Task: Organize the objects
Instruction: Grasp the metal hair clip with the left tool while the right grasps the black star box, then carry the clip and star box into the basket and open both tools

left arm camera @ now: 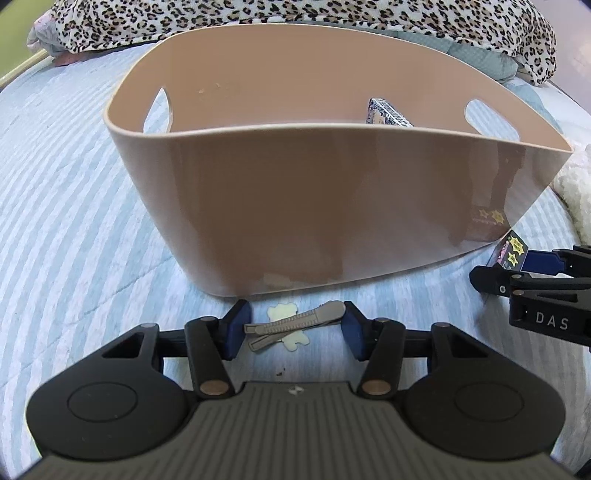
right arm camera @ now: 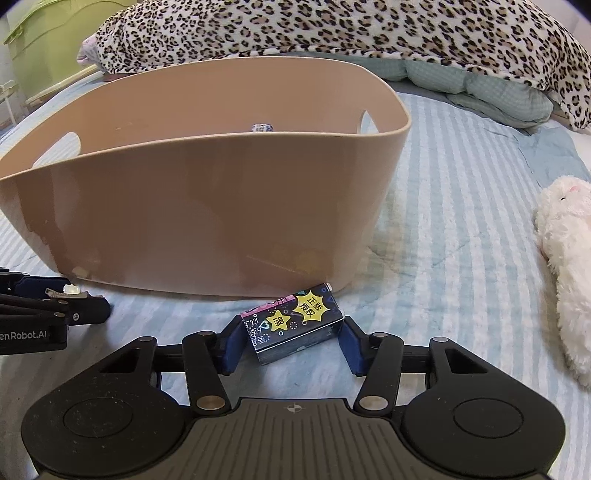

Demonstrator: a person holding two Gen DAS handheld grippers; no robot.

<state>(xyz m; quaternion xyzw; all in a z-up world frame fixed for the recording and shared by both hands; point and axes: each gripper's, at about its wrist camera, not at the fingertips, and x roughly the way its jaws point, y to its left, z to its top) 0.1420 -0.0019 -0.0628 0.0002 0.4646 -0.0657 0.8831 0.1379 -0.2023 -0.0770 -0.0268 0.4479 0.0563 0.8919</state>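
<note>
A grey zipper-shaped hair clip (left arm camera: 291,320) with a cream bear piece lies on the striped bedspread, just in front of the tan plastic basket (left arm camera: 332,206). My left gripper (left arm camera: 293,326) is shut on it, a blue pad at each end. A small dark printed box with yellow star stickers (right arm camera: 295,323) lies to the right by the basket's (right arm camera: 184,206) base. My right gripper (right arm camera: 290,339) is shut on that box, its pads against both sides. Each gripper shows in the other's view: the right gripper (left arm camera: 517,264) and the left gripper (right arm camera: 70,295). Another patterned box (left arm camera: 388,112) leans inside the basket.
A white plush toy (right arm camera: 565,258) lies on the bed to the right. A leopard-print blanket (right arm camera: 332,33) and a teal quilt (right arm camera: 480,88) are heaped behind the basket. The basket wall stands close in front of both grippers.
</note>
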